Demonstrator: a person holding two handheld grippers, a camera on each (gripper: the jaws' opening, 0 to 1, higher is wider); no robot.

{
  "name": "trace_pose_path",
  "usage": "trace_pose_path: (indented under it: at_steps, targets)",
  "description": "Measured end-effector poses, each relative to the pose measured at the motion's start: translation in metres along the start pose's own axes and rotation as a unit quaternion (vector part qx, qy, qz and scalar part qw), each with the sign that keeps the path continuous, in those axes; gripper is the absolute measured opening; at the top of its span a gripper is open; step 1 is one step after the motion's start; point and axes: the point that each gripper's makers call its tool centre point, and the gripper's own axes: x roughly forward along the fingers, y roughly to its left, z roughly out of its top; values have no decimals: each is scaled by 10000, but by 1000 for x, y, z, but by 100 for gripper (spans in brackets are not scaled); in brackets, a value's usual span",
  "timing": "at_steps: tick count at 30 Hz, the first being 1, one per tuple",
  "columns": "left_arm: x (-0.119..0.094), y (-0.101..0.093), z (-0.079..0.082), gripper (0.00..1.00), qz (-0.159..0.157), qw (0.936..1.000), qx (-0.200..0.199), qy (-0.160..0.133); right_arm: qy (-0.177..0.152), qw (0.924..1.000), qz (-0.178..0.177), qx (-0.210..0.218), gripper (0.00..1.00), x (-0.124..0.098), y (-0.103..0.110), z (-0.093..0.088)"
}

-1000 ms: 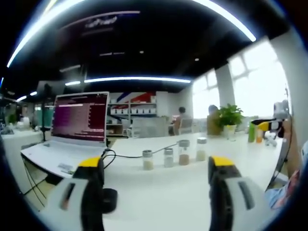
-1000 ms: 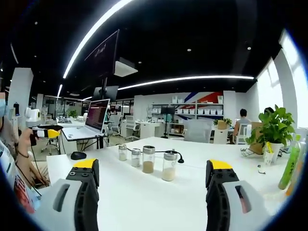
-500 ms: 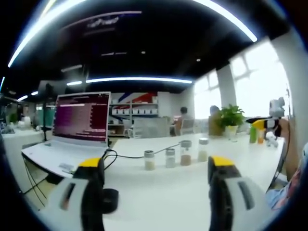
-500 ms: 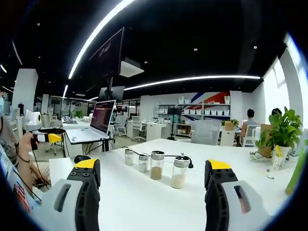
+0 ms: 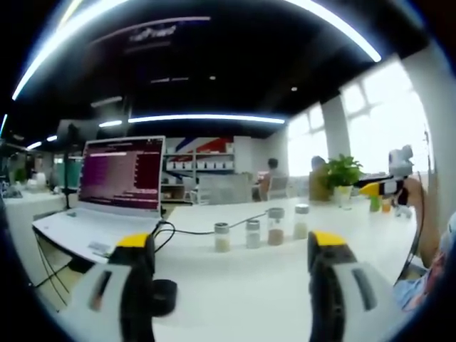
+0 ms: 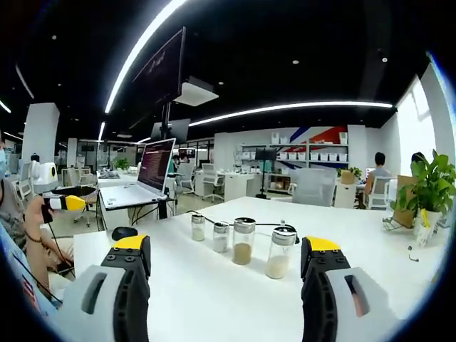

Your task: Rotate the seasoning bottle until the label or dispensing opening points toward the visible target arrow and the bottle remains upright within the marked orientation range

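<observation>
Left claw [image 5: 224, 256]: jaws spread wide, nothing between them, yellow-tipped grey fingers [image 5: 135, 249] level above the white desk [image 5: 235, 299]. I hold it low and roughly horizontal, pointing across the desk at the bottle row.

Right claw [image 6: 224, 256]: same state, gaping, holding nothing, level above the desk, aimed at the row from the other side. In the left gripper view my right claw shows far right, raised off the desk edge, yellow tip pointing inward. In the right gripper view my left claw sits at the far left, gripped by my hand [image 6: 35, 214], forearm bent up.

Task things: four small clear glass seasoning bottles with silver caps stand upright in a line mid-desk, apart from both claws. In the right gripper view, nearest me is the one with pale powder [image 6: 279, 254], then the one with brown powder [image 6: 243, 241], then two shorter ones [image 6: 221, 237] [image 6: 198, 227]. In the left gripper view the order runs from the short pale-filled one [image 5: 221, 237] out to the far one [image 5: 300, 220]. Can't make out any label or opening direction, and can't tell which bottle is the target.

Outward: black round mouse [image 5: 162, 296] just beside my left finger, black cable [image 5: 192, 229] running behind the bottles, open white laptop [image 5: 114, 185] on the neighbouring desk, green potted plant [image 6: 431, 187] at the far desk end.
</observation>
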Motion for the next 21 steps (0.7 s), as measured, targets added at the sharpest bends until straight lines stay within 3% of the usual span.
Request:
trace_pose_path:
  at_steps: [10, 17, 21]
  targets:
    - [1, -2, -1, 94, -23, 10000, -4, 28, -95, 9999, 80, 42, 89, 16, 7, -2]
    - [1, -4, 0, 94, -52, 10000, 20, 11, 40, 10000, 63, 51, 88, 33, 3, -8]
    - [0, -4, 3, 94, -46, 10000, 17, -34, -59, 9997, -119, -181, 89, 41, -1, -11]
